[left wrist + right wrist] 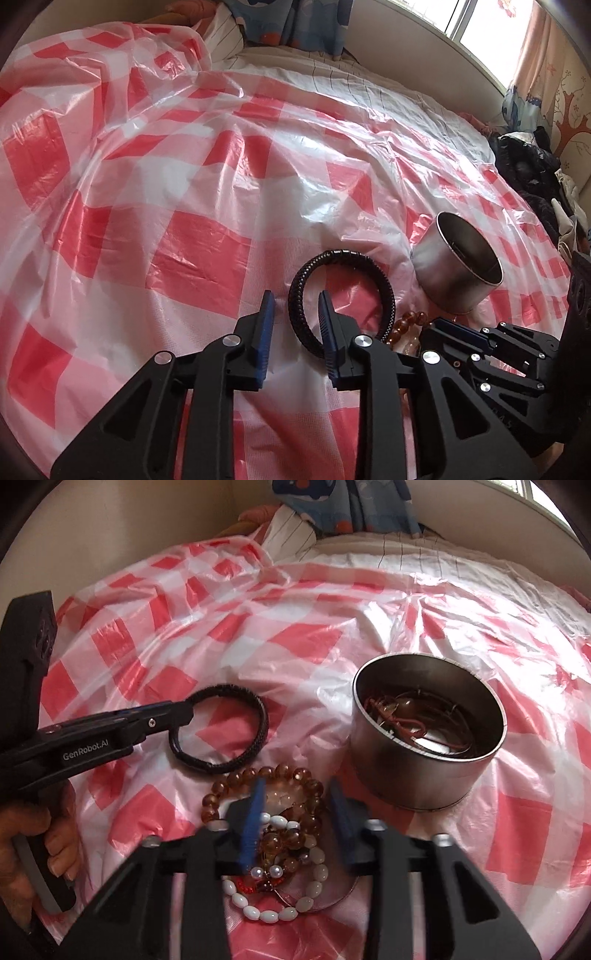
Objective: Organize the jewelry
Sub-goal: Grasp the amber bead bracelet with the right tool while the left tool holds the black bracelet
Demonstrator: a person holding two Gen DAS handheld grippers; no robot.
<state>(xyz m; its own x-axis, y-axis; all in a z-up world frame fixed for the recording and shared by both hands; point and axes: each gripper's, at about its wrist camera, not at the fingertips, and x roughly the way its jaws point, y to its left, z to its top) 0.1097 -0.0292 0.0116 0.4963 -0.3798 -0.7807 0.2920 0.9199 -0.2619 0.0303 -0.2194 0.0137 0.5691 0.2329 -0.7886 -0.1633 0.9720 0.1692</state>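
Observation:
A black braided bracelet (347, 254) (258, 716) lies on the checked sheet. My left gripper (297, 295) (184, 710) stands open around the bracelet's left side, and the band runs through the gap close to the right pad (327, 325). My right gripper (297, 782) (437, 325) is blurred. It hangs open over a pile of an amber bead bracelet (280, 770) (410, 319) and a white bead bracelet (273, 915), with beads between its fingers. A round metal tin (406, 775) (443, 280) to the right holds reddish cord and other jewelry (413, 720).
A crinkled red and white checked plastic sheet (184, 258) covers the bed. Dark clothes (524, 166) are heaped at the right edge below a window. A striped pillow (291, 531) lies at the back. A hand (55, 842) grips the left gripper's handle.

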